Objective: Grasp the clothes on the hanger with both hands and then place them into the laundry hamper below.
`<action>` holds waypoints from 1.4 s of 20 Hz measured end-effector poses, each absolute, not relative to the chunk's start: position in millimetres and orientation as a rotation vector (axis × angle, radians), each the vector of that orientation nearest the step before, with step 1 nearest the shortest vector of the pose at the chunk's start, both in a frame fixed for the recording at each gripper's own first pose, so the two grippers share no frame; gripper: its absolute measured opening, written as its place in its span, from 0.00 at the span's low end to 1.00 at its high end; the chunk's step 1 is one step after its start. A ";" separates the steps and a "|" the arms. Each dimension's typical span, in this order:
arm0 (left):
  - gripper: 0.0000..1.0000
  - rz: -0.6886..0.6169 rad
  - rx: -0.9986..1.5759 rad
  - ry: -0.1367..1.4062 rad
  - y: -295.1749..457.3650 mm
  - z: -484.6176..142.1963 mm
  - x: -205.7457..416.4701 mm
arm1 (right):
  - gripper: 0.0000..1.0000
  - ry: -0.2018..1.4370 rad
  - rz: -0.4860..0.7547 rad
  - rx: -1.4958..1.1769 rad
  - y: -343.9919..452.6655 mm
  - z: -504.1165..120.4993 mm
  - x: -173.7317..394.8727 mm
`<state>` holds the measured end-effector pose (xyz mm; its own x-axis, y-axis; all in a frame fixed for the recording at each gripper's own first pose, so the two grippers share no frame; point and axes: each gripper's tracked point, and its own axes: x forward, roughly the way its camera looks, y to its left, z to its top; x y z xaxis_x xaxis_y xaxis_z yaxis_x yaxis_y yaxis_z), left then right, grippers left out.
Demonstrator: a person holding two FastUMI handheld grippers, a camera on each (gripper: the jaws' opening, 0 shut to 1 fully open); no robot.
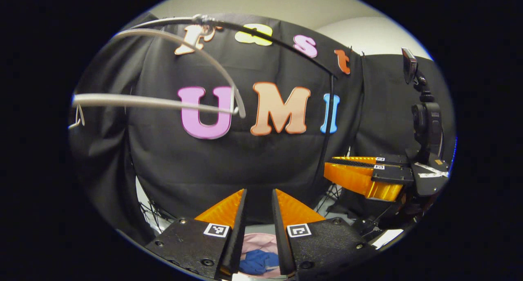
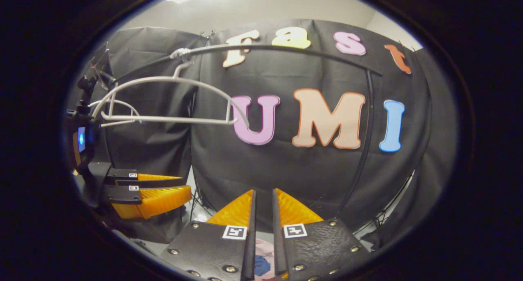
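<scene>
Left gripper view: left claw (image 1: 259,199) at bottom centre, its two fingers set a narrow gap apart, released, nothing between them. Through that gap, at the bottom edge, one pink laundry hamper (image 1: 259,239) with one blue garment (image 1: 257,261) lying crumpled inside it; no long axis can be read from the bunched cloth. One white hanger (image 1: 163,103) at upper left, bare, hung from one dark rail (image 1: 282,38); its bottom bar runs left to right across the frame. Right claw (image 1: 357,172) at lower right, seen side-on, fingers pointing frame-left, close together, empty.

Right gripper view: right claw (image 2: 263,201) at bottom centre, narrow gap, gripping nothing. Hamper (image 2: 266,248) and blue garment (image 2: 261,265) show between the fingers at the bottom edge. Hanger (image 2: 171,118) at upper left, bar near horizontal. Left claw (image 2: 163,189) at lower left, fingers pointing frame-right, slightly parted, empty.
</scene>
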<state>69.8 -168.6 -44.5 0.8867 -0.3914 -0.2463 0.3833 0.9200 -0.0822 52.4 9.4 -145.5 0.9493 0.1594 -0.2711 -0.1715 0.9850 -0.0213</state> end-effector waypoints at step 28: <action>0.93 -0.266 0.003 -0.102 -291.5 41.9 100.9 | 0.97 0.001 -0.028 -0.014 -193.9 -63.2 6.9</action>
<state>100.9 -291.5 41.9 0.9598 -0.2621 0.1004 0.2618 0.9650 0.0166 6.9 -193.9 -63.2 0.9996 -0.0278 -0.0005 0.0277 0.9995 -0.0141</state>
